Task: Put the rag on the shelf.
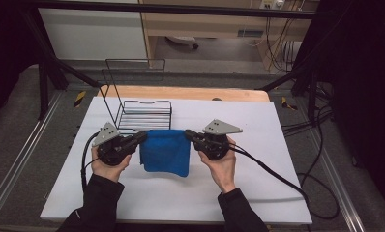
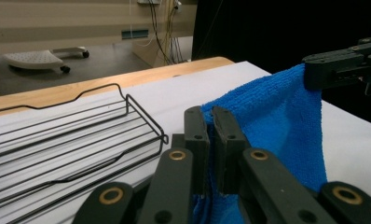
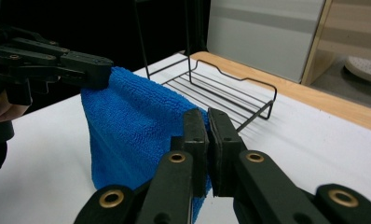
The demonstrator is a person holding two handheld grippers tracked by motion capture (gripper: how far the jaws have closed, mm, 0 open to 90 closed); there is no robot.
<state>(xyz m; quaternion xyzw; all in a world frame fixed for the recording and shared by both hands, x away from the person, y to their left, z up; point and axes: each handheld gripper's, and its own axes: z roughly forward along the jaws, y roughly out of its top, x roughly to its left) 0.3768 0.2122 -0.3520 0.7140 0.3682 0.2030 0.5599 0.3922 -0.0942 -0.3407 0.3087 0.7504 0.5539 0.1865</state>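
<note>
Black jaws of the left gripper (image 2: 210, 122) are pinching down tight on one top corner of the blue cloth (image 1: 165, 152), and the right gripper (image 3: 208, 125) is doing the same on the other top corner, so both are clamped on fabric with barely a slit between the pads. That cloth is a fuzzy terry-looking microfibre, roughly square, and it's hanging like a little curtain between the two grippers, above the white table (image 1: 258, 188), with its top edge sagging a bit and the lower edge curling.

Both hands are coming in from the bottom of the high view, dark sleeves, wrists fairly level, grippers pointing inward at each other with the grey three-cornered plates on top.

Just behind the cloth a black wire rack (image 1: 144, 115) is sitting on the table, thin rods, low rim in front, tall back frame.
</note>
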